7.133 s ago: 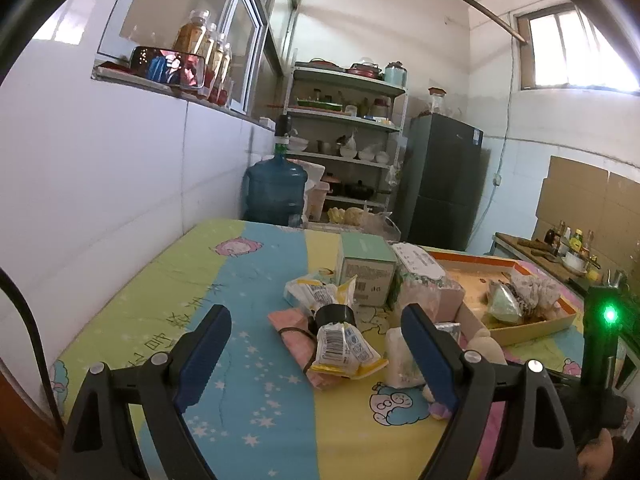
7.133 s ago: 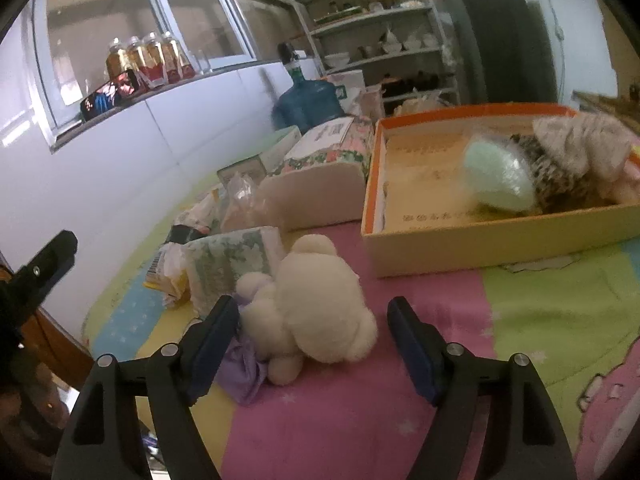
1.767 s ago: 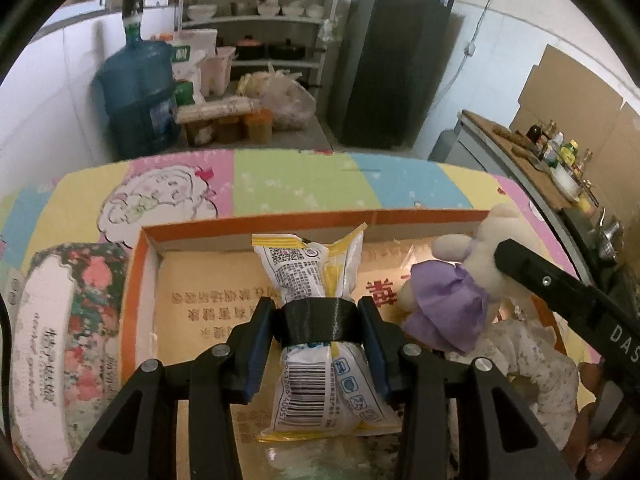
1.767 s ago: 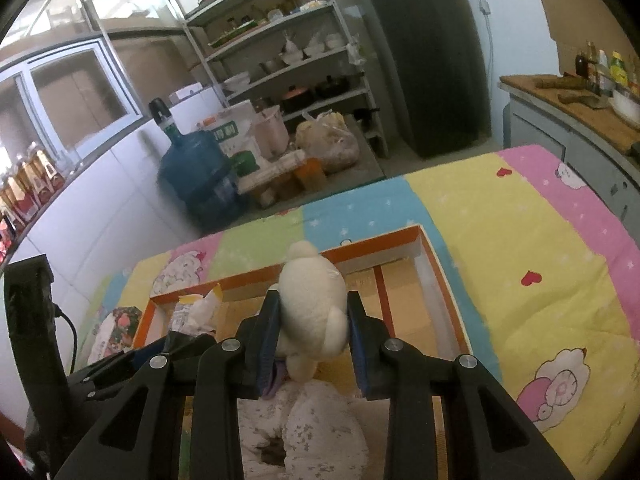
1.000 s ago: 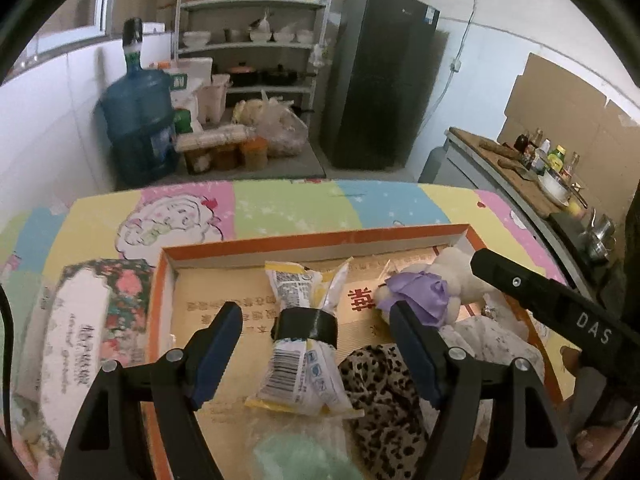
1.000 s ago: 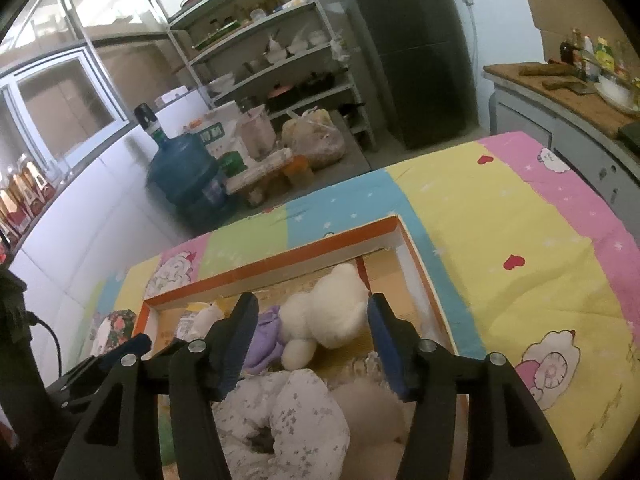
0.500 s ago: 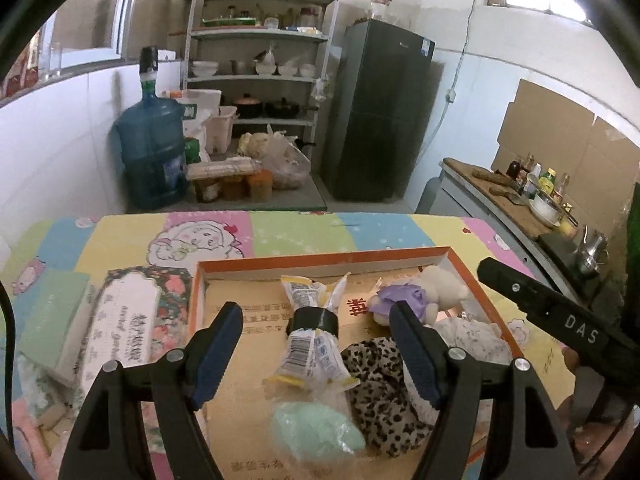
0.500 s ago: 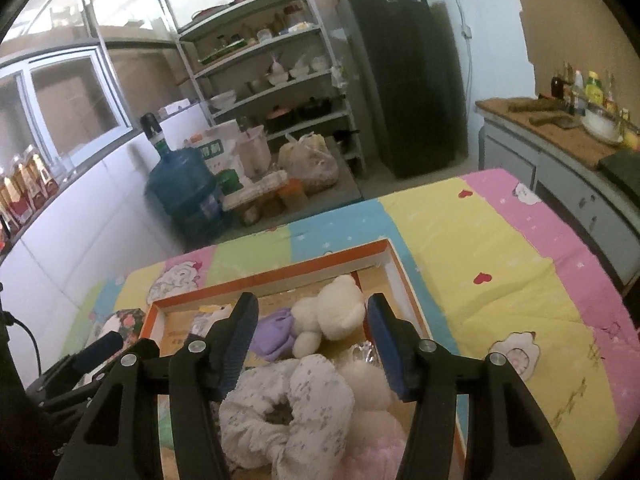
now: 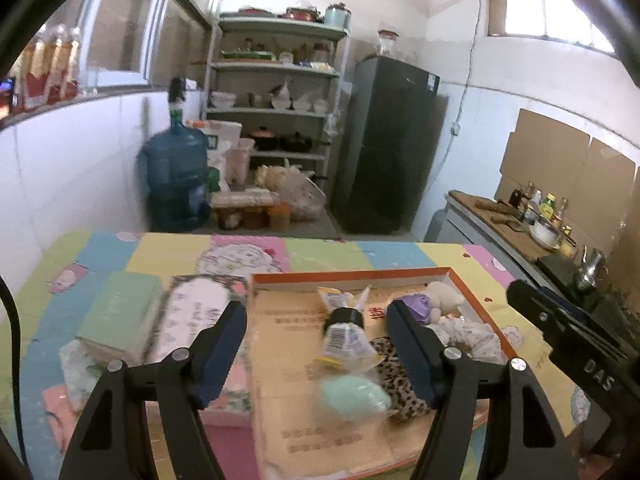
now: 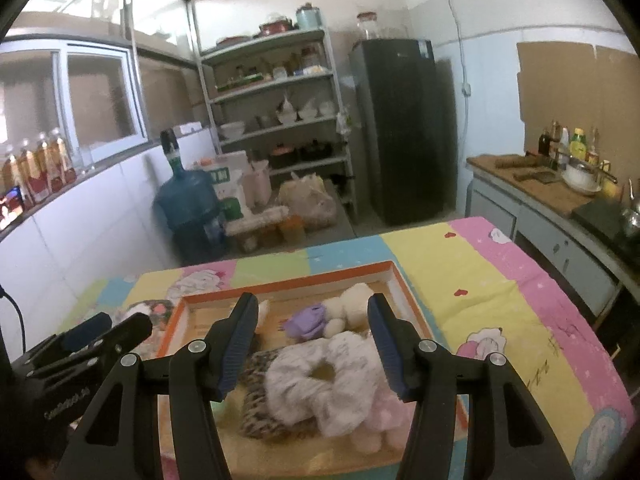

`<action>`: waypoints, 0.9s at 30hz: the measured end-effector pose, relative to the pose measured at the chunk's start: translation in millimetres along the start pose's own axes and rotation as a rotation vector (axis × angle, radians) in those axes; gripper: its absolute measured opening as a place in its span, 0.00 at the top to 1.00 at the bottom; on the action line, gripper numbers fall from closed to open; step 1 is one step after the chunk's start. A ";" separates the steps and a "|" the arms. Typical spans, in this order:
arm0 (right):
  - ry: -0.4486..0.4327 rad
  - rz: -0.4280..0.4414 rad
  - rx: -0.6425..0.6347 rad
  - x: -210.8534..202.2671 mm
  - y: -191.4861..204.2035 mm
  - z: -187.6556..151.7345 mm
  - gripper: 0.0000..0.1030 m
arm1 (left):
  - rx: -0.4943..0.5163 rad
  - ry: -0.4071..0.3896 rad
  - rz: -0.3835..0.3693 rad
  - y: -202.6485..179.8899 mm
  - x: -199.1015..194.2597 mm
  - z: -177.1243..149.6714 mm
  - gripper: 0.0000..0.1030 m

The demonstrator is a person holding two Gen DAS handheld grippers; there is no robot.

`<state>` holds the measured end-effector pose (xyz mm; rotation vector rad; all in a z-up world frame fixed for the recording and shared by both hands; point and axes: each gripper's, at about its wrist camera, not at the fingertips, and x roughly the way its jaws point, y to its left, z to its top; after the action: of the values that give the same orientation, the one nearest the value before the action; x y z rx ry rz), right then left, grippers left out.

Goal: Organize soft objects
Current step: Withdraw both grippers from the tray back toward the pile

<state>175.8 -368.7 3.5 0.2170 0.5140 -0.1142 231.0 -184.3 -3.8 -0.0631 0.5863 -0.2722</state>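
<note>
Left wrist view first: left gripper hangs above a table covered by a pastel patchwork cloth, its two blue-padded jaws spread wide with nothing between them. Below lies a shallow cardboard tray with an orange rim. Inside the tray, a yellow and white snack packet banded by a black ring lies near the middle, a pale green soft ball in plastic sits in front of it, and a leopard-print cloth lies to the right of the ball. A cream plush bear in a purple dress rests near the far right corner, with a white floral scrunchie just in front of it. Outside the tray, on the left, a floral tissue pack lies against the rim, and a pale green box sits beside that. Part of the other tool shows at the right edge. Right wrist view next: right gripper hovers over the same tray, jaws likewise wide apart and holding nothing. Between them the plush bear lies at the far side, the white scrunchie nearer, a pink fluffy item to its right and the leopard cloth to its left. Behind the table stand a blue water jug, metal shelves and a dark fridge.
</note>
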 end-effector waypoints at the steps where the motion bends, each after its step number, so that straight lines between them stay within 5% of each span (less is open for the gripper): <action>1: -0.008 0.002 -0.001 -5.5 3.7 -2.0 0.43 | 0.002 -0.012 0.006 2.4 -5.1 -0.7 0.30; 12: -0.101 0.050 -0.019 -72.0 51.2 -29.6 0.42 | 0.035 -0.141 0.068 32.3 -73.1 -19.7 0.30; 27: -0.168 0.075 -0.057 -127.5 100.9 -65.9 0.42 | 0.061 -0.217 0.125 67.2 -148.2 -51.6 0.30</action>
<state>50.6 -248.5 29.0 0.1694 0.3414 -0.0445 100.0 -78.5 23.8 0.0029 0.3642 -0.1586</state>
